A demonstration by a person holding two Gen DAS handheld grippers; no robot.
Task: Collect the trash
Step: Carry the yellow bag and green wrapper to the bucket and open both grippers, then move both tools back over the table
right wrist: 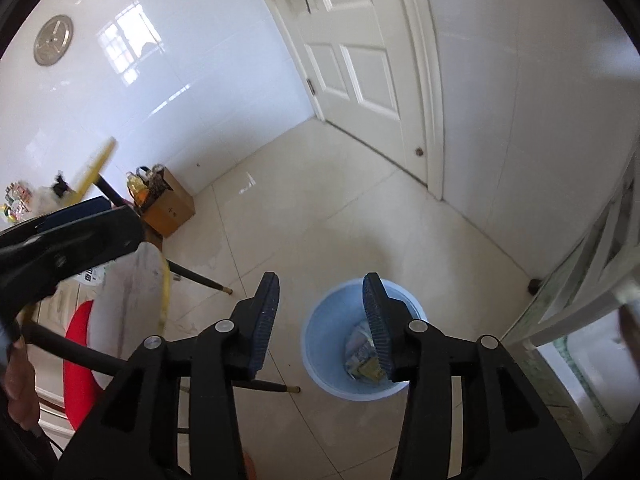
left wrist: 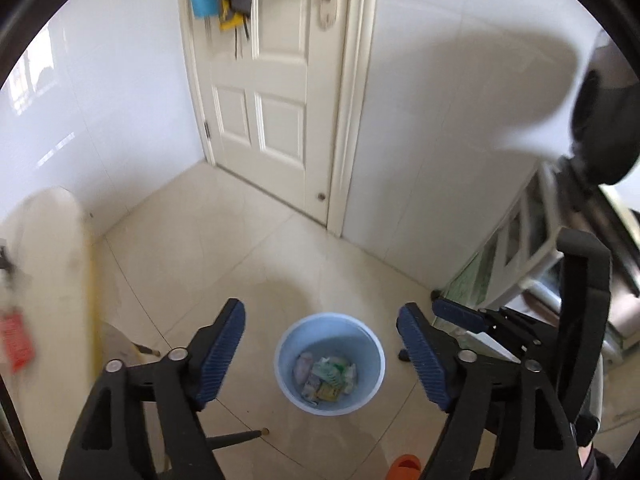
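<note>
Bin: we see a round pale-blue plastic waste bin (left wrist: 330, 363) standing on the cream tiled floor (left wrist: 240, 248), lower middle of the left wrist view and lower right of centre in the right wrist view.
Trash: crumpled wrappers and small packets (left wrist: 325, 376), white, green and yellow, lie in a heap at the bottom of the bin; we cannot read what they are.
Left gripper: our left gripper (left wrist: 320, 354) hangs above the bin with its blue ribbed pads spread wide and nothing between them.
Right gripper: our right gripper (right wrist: 320, 320) is partly parted, pads apart with only air in the gap; its right finger overlaps the bin in the picture.
Done so far: we judge that some trash is already collected, since it rests inside the bin and neither gripper carries anything.
Left to do: on the white round-edged bench (right wrist: 132, 292) at the left of the right wrist view, blurred coloured items (right wrist: 16, 200) at the far left edge may be more litter; we cannot tell.
Floor check: no loose trash shows on the tiles around the bin.
Surroundings: a white panelled door (left wrist: 264, 80) closes the upper middle of the frame.
</note>
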